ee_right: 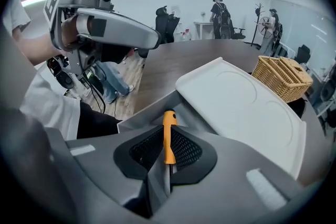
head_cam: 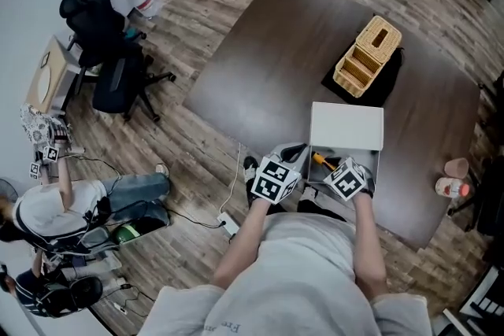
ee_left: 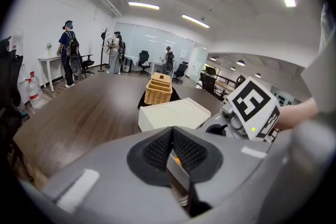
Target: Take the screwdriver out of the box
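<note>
A white box (head_cam: 377,163) stands open at the table's near edge, its lid (head_cam: 346,126) tipped back. An orange-handled screwdriver (head_cam: 320,161) lies inside it. In the right gripper view the screwdriver (ee_right: 168,136) runs straight along the gap between the pads, its handle poking out past the tips. My right gripper (ee_right: 168,131) is open around it, and I see no pad pressing on it. In the head view the right gripper (head_cam: 334,168) reaches into the box from the near side. My left gripper (ee_left: 171,132) is shut on the box's left wall (ee_left: 180,178), next to the lid (ee_left: 173,113).
A wicker basket (head_cam: 368,55) sits on a black mat at the table's far side. Two small cups (head_cam: 454,179) stand near the right edge. On the floor at left are an office chair (head_cam: 118,79), cables and a seated person (head_cam: 55,208).
</note>
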